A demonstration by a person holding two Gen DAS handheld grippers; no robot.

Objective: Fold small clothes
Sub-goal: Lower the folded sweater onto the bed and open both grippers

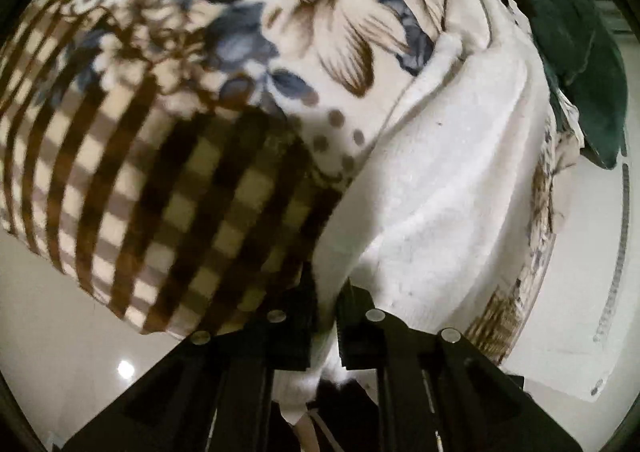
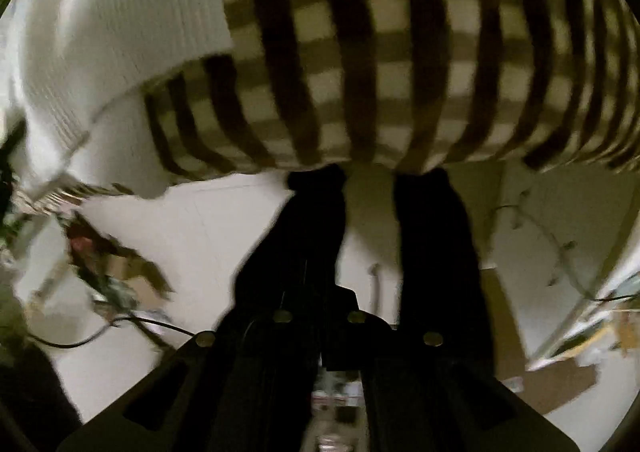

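Observation:
A white knitted garment (image 1: pixel 448 180) lies over a blanket with brown checks and a floral print (image 1: pixel 168 156). My left gripper (image 1: pixel 326 316) is shut on a fold of the white garment, which runs down between its fingers. In the right wrist view the white garment (image 2: pixel 120 32) is at the upper left, over the checked blanket (image 2: pixel 400 52). My right gripper (image 2: pixel 370 182) is open and empty, its fingertips just under the blanket's hanging edge. The view is blurred.
A dark green cloth (image 1: pixel 580 64) lies at the far right on the blanket. A pale glossy floor (image 1: pixel 60 332) shows below the blanket's edge. A dark cable (image 2: pixel 120 328), cardboard pieces (image 2: pixel 552 384) and clutter lie on the floor in the right wrist view.

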